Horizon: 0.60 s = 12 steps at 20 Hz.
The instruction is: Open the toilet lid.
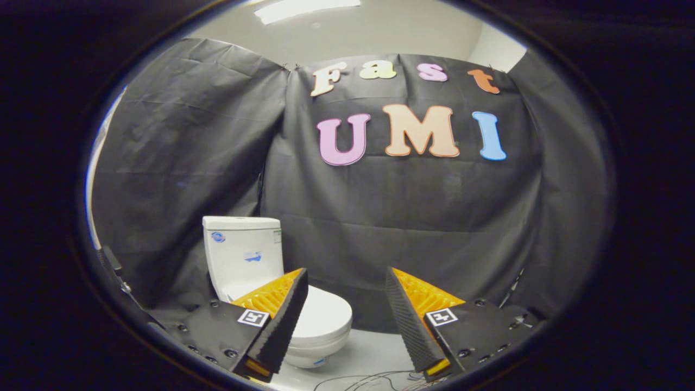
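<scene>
While the hand-held gripper (346,304) hangs in open air, its two fingers stand well apart with nothing between them; each finger carries a small square marker tag near its base. A few thin cables (374,380) lie on the pale floor (374,347) just below and ahead of the fingers.

Just beyond the left finger, at about 10 o'clock from the midpoint between the fingertips, stands the white toilet (255,271). Its lid (323,316) lies flat and closed over the bowl, and the left fingertip overlaps the lid's near-left edge in this view; actual contact cannot be confirmed, and the toilet appears to sit some way ahead. The tank (242,255) rises behind the lid at roughly 11 o'clock, backed by the black cloth wall (412,228). A ceiling light (304,8) sits at 12 o'clock, farthest off.

Step in hand, as judged: approach; the lid is not yet engaged. For a clean lift, swing the fingers toward 10 o'clock and lower them to the lid's front lip. Keep the fingers apart until one can pass under the lip and the other above it, or hook one finger under. Then raise along an arc about the rear hinge until the lid leans on the tank. Glazed surfaces are likely slippery, so seat the finger fully before lifting.

Labelling: a small round blue sticker and a blue mark sit on the tank front; both are too small to read.
</scene>
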Available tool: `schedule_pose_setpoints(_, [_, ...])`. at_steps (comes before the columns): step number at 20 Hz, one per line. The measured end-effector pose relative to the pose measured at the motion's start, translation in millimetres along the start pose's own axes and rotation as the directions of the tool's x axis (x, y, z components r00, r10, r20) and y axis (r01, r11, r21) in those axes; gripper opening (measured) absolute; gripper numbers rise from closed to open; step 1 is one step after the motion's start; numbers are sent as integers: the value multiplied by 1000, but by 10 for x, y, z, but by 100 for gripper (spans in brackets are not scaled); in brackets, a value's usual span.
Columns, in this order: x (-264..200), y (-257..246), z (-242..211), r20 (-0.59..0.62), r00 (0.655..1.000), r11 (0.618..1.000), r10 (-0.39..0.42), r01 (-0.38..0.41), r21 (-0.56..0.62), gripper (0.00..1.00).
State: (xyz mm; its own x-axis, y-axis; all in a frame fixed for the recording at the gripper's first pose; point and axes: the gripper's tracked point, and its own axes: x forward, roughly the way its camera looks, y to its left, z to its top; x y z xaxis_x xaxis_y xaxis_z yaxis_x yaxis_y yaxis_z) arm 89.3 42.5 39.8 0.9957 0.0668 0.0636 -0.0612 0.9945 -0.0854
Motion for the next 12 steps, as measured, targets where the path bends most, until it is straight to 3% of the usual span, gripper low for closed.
schedule_pose_setpoints(5, [461,298,214,158,986,992,-44,25,124,87])
schedule_pose_setpoints(12, [1176,1219,75,269,962,933,-47,-54,357,84])
